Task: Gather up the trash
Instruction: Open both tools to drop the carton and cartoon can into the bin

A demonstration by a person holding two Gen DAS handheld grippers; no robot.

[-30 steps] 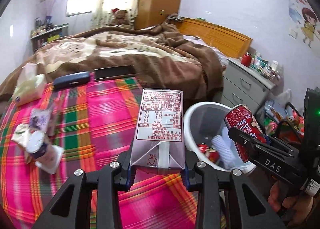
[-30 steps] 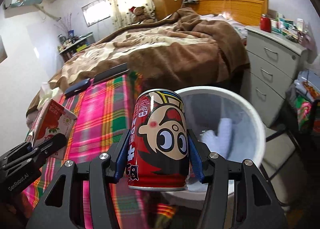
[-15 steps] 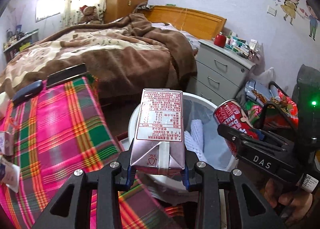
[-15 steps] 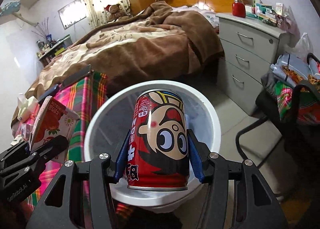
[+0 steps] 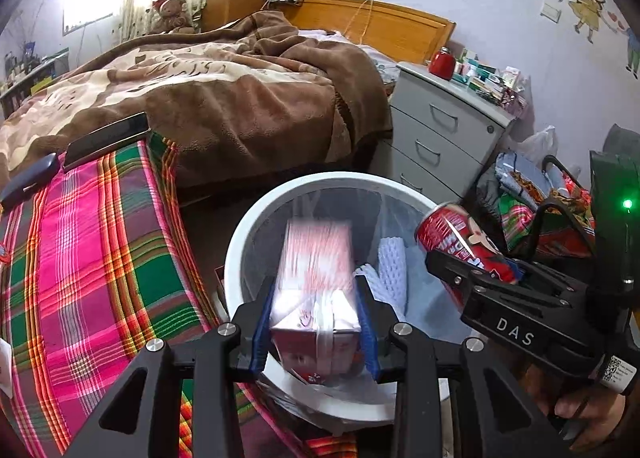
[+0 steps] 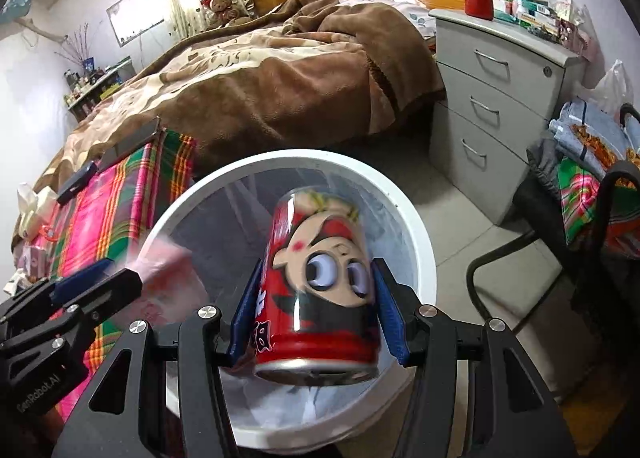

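A white bin [image 5: 256, 226] with a clear liner stands on the floor under both grippers. My left gripper [image 5: 314, 286] hangs over its mouth with its jaws opening. A pink and white drink carton [image 5: 316, 258] is blurred and sliding down between the blue pads. In the right wrist view the same carton [image 6: 168, 282] is a pink smear beside the left gripper [image 6: 120, 274]. My right gripper [image 6: 318, 270] is shut on a red cartoon can [image 6: 316, 322], which leans to one side over the bin [image 6: 416, 242]. White foam netting [image 5: 390, 266] lies inside the bin.
A pink and green plaid cloth [image 5: 100, 258] covers the surface to the left, with a dark phone [image 5: 104, 138] at its far end. Beyond are a bed with a brown blanket [image 5: 248, 106] and a grey drawer unit [image 5: 444, 138]. A black chair piled with clothes [image 6: 592, 194] stands at the right.
Both grippers swung from the plaid cloth to over the bin. The carton has slipped lower between the left pads and blurred. The can has tilted in the right pads.
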